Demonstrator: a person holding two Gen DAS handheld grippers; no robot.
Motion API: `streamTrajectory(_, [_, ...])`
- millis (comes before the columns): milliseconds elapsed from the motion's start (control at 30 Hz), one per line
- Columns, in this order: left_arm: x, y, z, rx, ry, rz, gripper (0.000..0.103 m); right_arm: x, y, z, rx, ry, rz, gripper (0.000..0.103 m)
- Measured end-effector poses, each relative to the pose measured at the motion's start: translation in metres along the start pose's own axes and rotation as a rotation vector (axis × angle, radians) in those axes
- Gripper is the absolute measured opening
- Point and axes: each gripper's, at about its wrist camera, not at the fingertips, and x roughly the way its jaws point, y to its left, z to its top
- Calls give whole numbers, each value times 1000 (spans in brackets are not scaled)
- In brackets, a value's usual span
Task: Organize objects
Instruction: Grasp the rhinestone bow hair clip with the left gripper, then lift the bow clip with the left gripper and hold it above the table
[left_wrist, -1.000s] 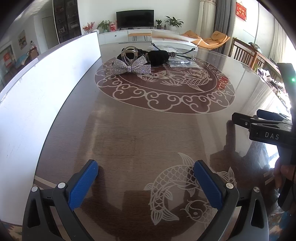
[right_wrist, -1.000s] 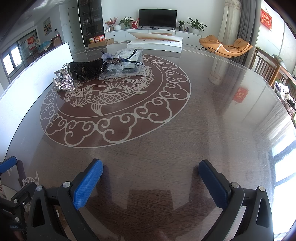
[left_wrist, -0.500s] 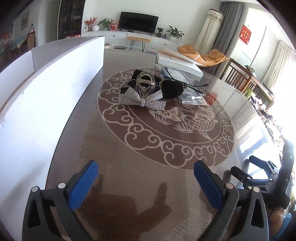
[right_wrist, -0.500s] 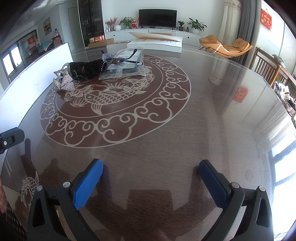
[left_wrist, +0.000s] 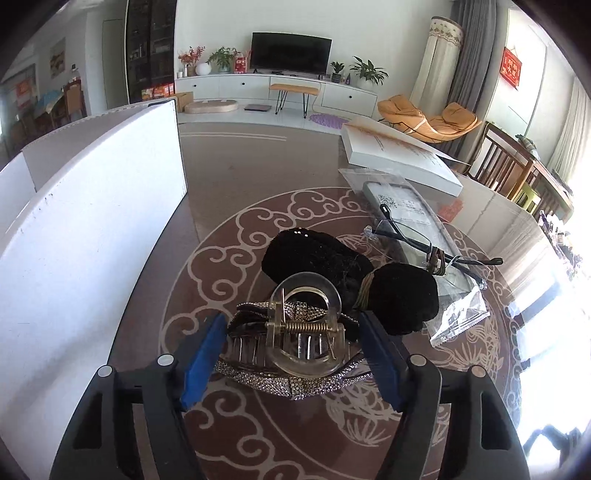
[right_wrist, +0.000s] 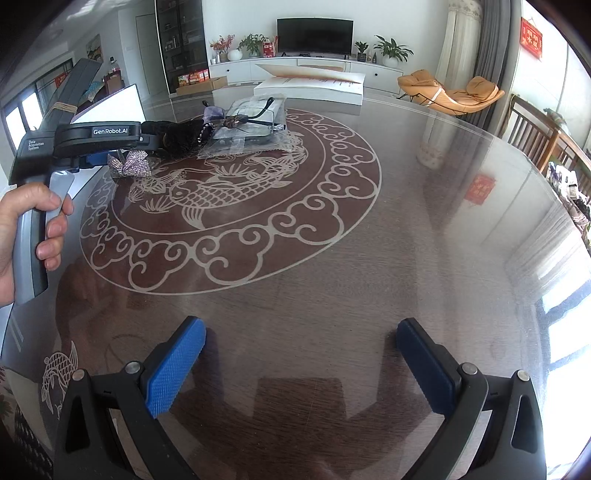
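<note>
Left gripper (left_wrist: 291, 354) is closing, its blue pads either side of the clear plastic claw hair clip (left_wrist: 303, 332) atop a rhinestone bow (left_wrist: 295, 384); right gripper (right_wrist: 299, 365) gapes, holding nothing.

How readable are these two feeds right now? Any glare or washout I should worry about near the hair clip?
Left wrist view: the clear hair clip and rhinestone bow are sharp and evenly lit; window light blows out the table's right edge; fisheye bends the white board. Right wrist view: the glossy tabletop mirrors the room, washed out at the right, sharp elsewhere.
</note>
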Motion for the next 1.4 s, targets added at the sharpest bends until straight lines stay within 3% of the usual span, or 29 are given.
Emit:
streamTrajectory(33, [-9, -2, -5, 18, -18, 8, 40, 0, 0, 0, 0, 0, 0, 103])
streamTrajectory(67, [-19, -3, -11, 27, -28, 6, 36, 0, 0, 0, 0, 0, 0, 103])
streamTrajectory(367, [-99, 11, -112, -4, -26, -55, 35, 0, 0, 0, 0, 0, 0, 103])
streamTrajectory(533, [-121, 18, -137, 16, -14, -37, 36, 1, 0, 0, 0, 0, 0, 103])
streamTrajectory(667, [-132, 32, -148, -25, -5, -48, 37, 1, 0, 0, 0, 0, 0, 103])
streamTrajectory(700, [-137, 36, -151, -34, -11, -54, 42, 1, 0, 1, 0, 0, 0, 103])
streamTrajectory(800, [-157, 46, -163, -73, -57, -63, 75, 1, 0, 1, 0, 0, 0, 103])
streamTrajectory(833, [-163, 50, -166, -93, -78, -70, 79, 1, 0, 1, 0, 0, 0, 103])
streamTrajectory(967, [-172, 51, -169, -134, -90, -93, 79, 1, 0, 1, 0, 0, 0, 103])
streamTrajectory(1133, [-166, 21, -162, -119, -71, -124, 79, 1, 0, 1, 0, 0, 0, 103])
streamTrajectory(1267, [-165, 3, -141, -71, -114, -30, 80, 1, 0, 1, 0, 0, 0, 103])
streamTrajectory(1300, [-159, 4, -137, -68, -106, 6, 86, 1, 0, 1, 0, 0, 0, 103])
streamTrajectory(1400, [-143, 19, -137, -142, -62, 25, 87, 1, 0, 1, 0, 0, 0, 103])
